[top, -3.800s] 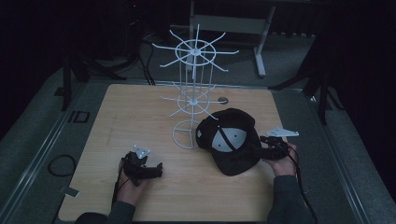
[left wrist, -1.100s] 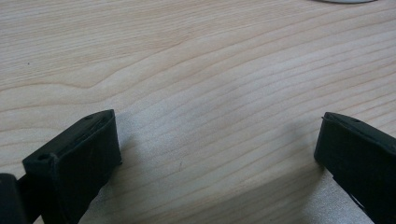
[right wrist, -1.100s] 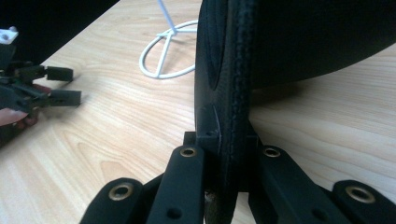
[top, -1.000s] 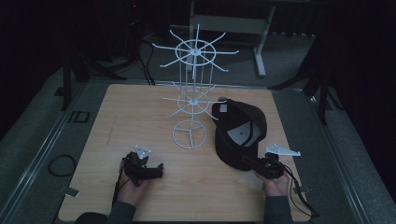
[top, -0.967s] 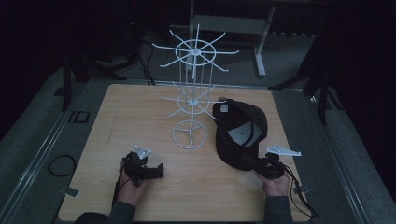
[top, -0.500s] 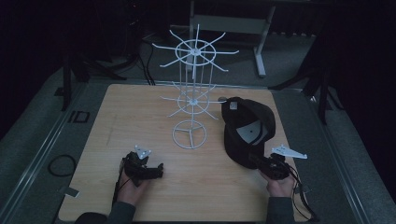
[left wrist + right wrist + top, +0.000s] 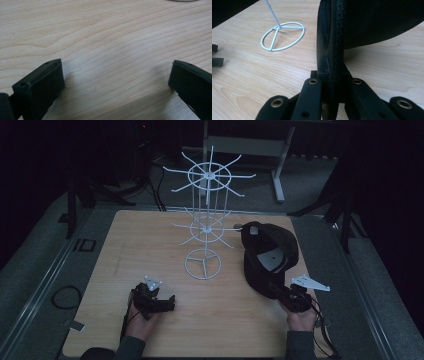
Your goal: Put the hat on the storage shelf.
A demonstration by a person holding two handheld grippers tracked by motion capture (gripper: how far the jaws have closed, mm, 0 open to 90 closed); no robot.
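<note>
High view: wooden table (image 7: 150, 245), white wire rack (image 7: 205, 220) standing mid-table. Black cap (image 7: 267, 257) right of rack, near table's right edge, brim pinched in right gripper (image 7: 286, 295), jaws clamped on brim edge (image 7: 334, 82). Left gripper (image 7: 159, 303) resting on table near front, jaws spread wide, nothing between.

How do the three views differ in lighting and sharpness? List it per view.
High view: dim and underexposed, surroundings near black, black cap hard to read against the wooden table. Left gripper view: bright, wood grain sharp, soft shadow under the left gripper. Right gripper view: bright, cap brim close up, white wire stand clear.
</note>
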